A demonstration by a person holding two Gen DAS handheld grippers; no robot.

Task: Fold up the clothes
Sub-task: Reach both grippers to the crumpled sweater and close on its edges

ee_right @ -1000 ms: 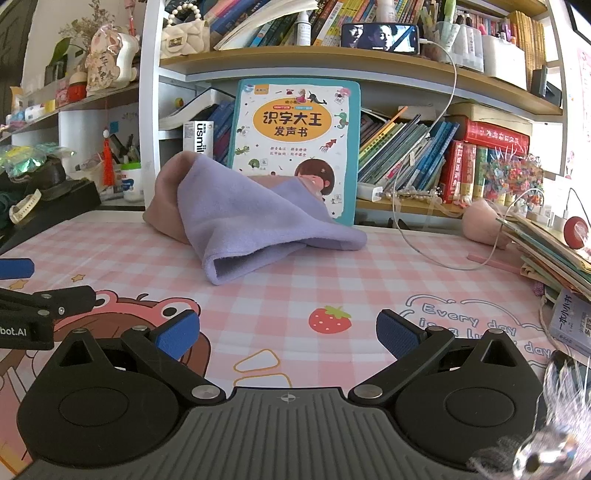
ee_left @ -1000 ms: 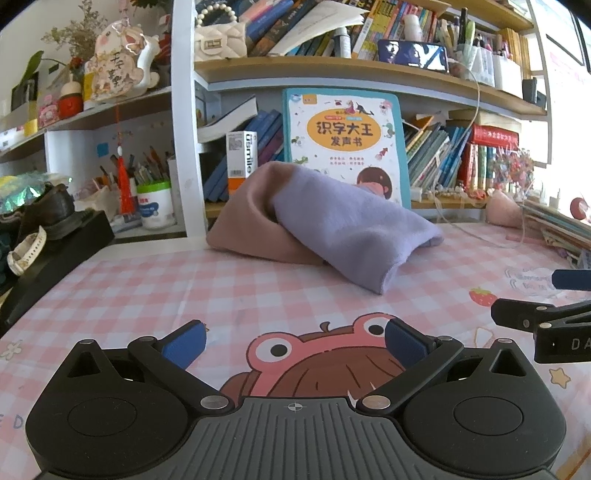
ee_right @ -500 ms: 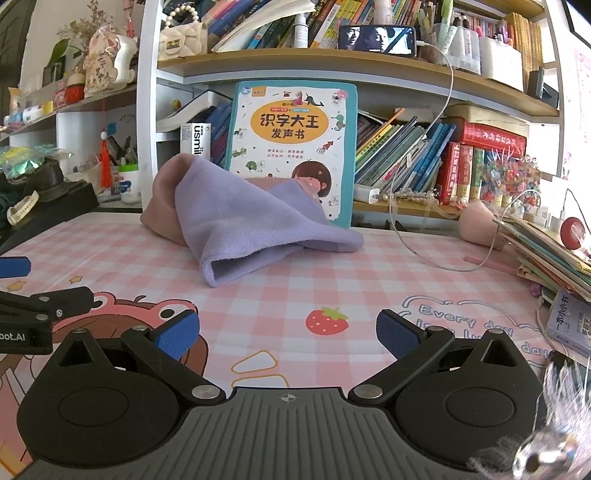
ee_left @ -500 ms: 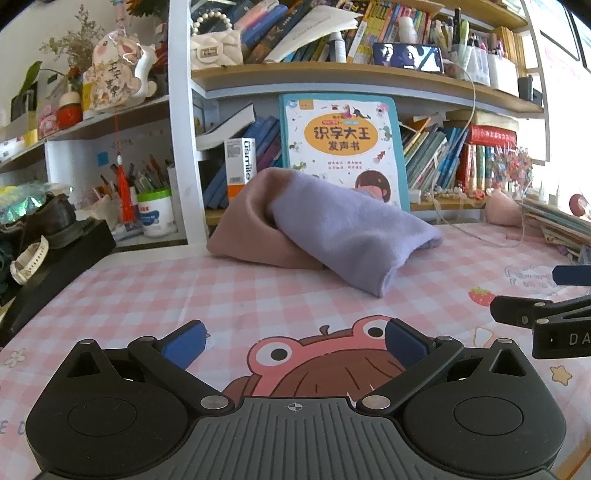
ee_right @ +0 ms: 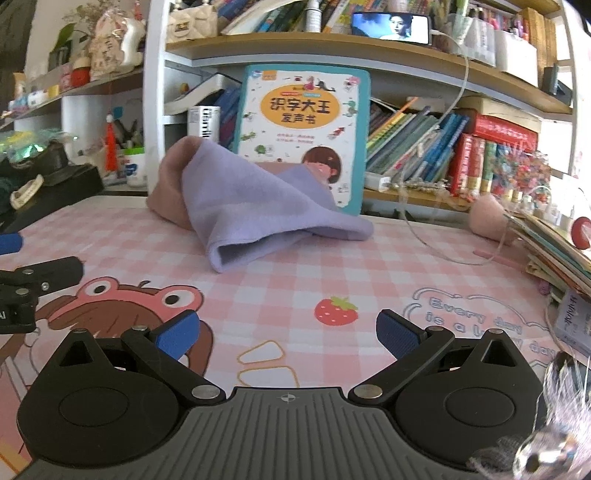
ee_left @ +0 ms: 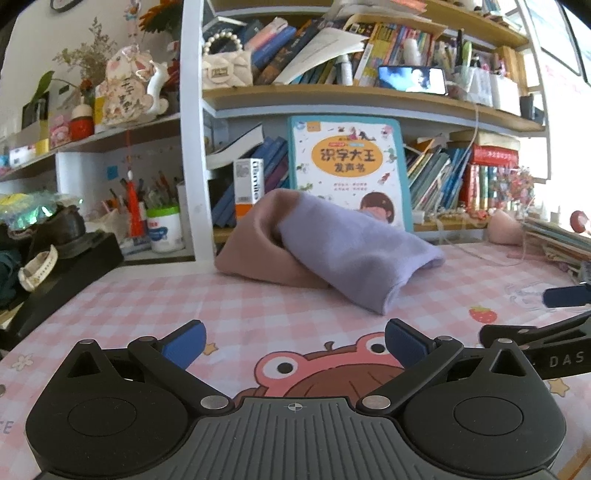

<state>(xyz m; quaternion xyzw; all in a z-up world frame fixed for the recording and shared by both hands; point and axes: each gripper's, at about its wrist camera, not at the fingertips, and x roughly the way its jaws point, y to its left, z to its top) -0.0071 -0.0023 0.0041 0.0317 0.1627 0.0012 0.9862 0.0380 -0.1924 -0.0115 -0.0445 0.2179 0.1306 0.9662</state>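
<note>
Far left: black box (ee_left: 66,273) at the mat's edge, a shoe (ee_left: 55,229) on top, a watch strap (ee_left: 37,266) draped over its near side. Behind, a white cup (ee_left: 164,229) of pens on the low shelf.

Near left: left gripper (ee_left: 293,341) low over the pink checked mat (ee_left: 184,295), jaws spread wide, nothing between the blue pads (ee_left: 184,341). Directly beyond the jaws, a frog cartoon (ee_left: 332,369) printed on the mat.

Centre, far side of the mat: pink cloth (ee_left: 255,247) in a loose heap, lilac cloth (ee_left: 354,254) draped over its right part and spilling nearer, one open fold facing forward. Both unfolded, touching each other, well apart from either gripper. Just behind, a picture book (ee_left: 349,166) upright against the shelf, its lower edge hidden by the cloths.

Near right: right gripper (ee_right: 288,334) also low over the mat, jaws wide apart and empty, a printed strawberry (ee_right: 335,311) just beyond them. Each gripper's arm visible at the edge of the other's view.

Above right: phone (ee_right: 391,26) with a lit screen on the upper shelf, a cable (ee_right: 436,243) trailing down to the mat.

Far right: stack of books (ee_right: 550,251) on the mat's edge, a small pink lump (ee_right: 487,218) beside it.
</note>
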